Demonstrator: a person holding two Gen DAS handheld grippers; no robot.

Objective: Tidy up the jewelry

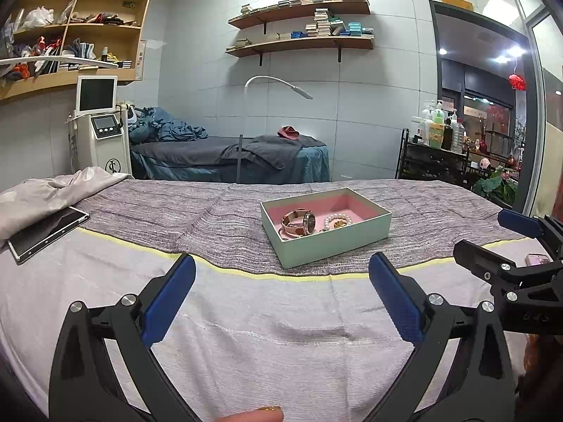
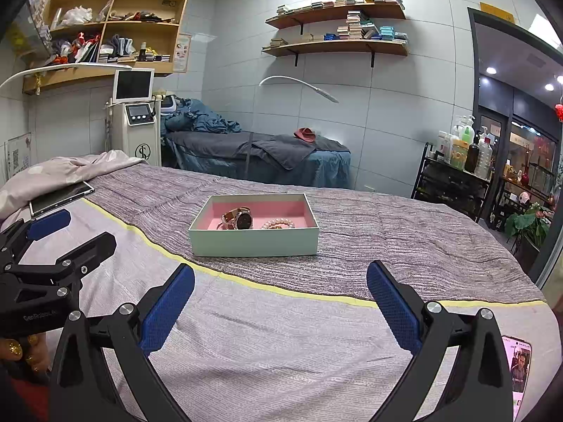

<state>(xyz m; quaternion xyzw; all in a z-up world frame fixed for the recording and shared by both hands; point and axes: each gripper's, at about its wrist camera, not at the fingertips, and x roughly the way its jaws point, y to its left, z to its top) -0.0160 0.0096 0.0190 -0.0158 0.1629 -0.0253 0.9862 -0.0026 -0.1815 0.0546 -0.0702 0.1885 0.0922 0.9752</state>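
Your left gripper (image 1: 281,295) has its blue pads (image 1: 169,302) spread wide, grasping nothing, above the pale towel (image 1: 267,334). Your right gripper (image 2: 281,302) is likewise released and empty. At 12 o'clock from both, the mint box (image 2: 253,242) with pink lining rests on the grey striped cloth (image 2: 404,246); inside it, the watch (image 2: 239,218) lies just beside the pearl bracelet (image 2: 278,224). A tablet (image 1: 45,232) lies at 10 o'clock, a phone (image 2: 519,369) at 4 o'clock.
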